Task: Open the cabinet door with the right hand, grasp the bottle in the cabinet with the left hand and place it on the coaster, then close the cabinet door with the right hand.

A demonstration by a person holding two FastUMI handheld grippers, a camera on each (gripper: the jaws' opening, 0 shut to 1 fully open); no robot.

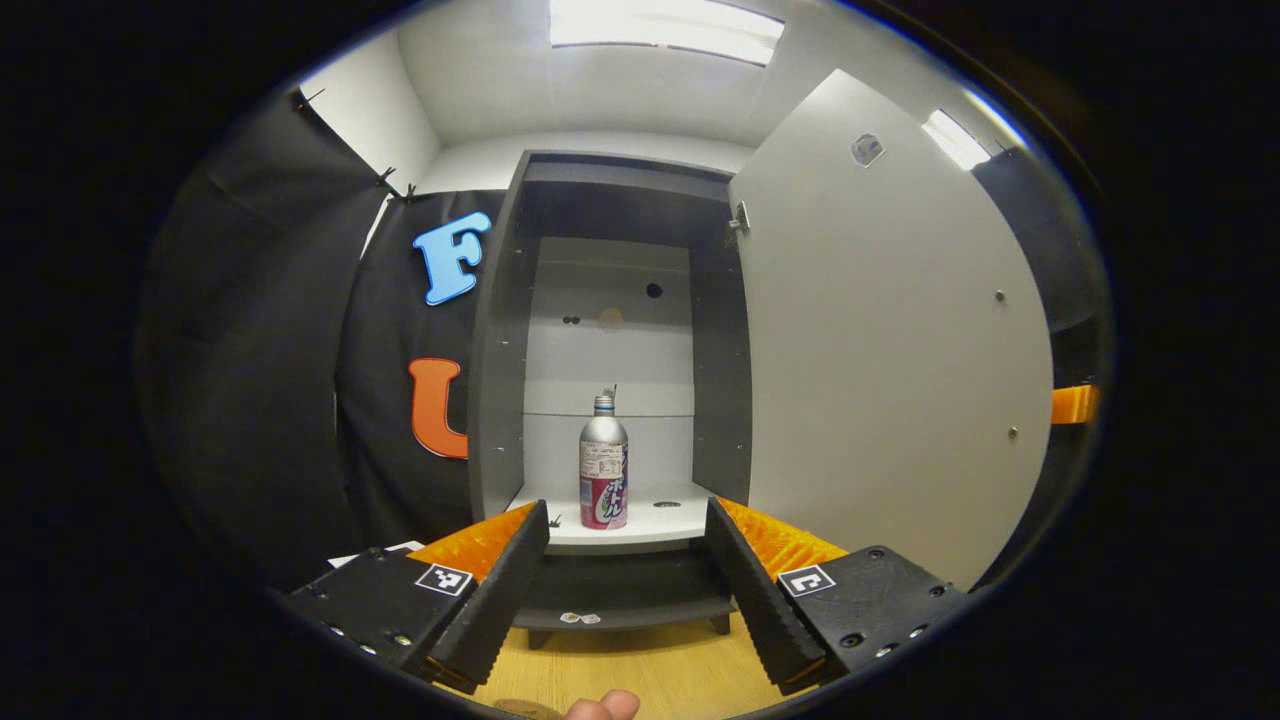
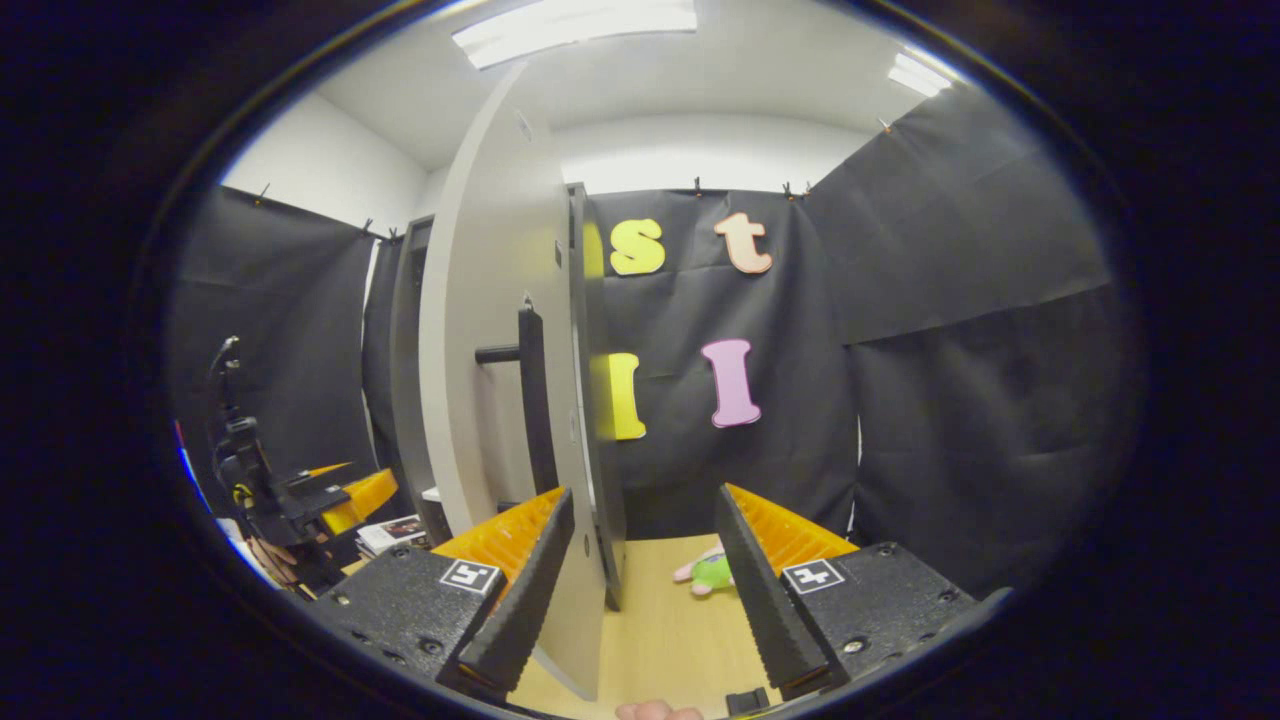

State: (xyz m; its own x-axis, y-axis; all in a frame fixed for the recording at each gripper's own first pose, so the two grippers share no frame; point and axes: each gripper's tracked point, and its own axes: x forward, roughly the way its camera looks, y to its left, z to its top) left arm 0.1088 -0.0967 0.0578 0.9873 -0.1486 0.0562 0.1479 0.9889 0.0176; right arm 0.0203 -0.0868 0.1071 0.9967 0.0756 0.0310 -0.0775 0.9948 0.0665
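Observation:
A silver bottle [image 1: 604, 465] with a pink label stands upright on the lower white shelf [image 1: 655, 525] of the dark cabinet [image 1: 497, 350], straight ahead of my left gripper [image 1: 628, 560], which is open and short of the shelf. The cabinet door [image 1: 890, 330] is swung wide open to the right. In the right gripper view the door [image 2: 490, 400] is seen nearly edge-on with its dark bar handle [image 2: 528, 400] facing me. My right gripper [image 2: 635, 570] is open, and the door's edge sits between its fingers without being pressed. The left gripper [image 2: 300, 495] shows far left.
A wooden tabletop [image 2: 660, 620] runs under the cabinet. A small pink and green plush toy [image 2: 708, 572] lies on it behind the door. A booklet [image 2: 392, 533] lies at the left near the cabinet. A fingertip [image 1: 603, 706] shows at the bottom of the left gripper view.

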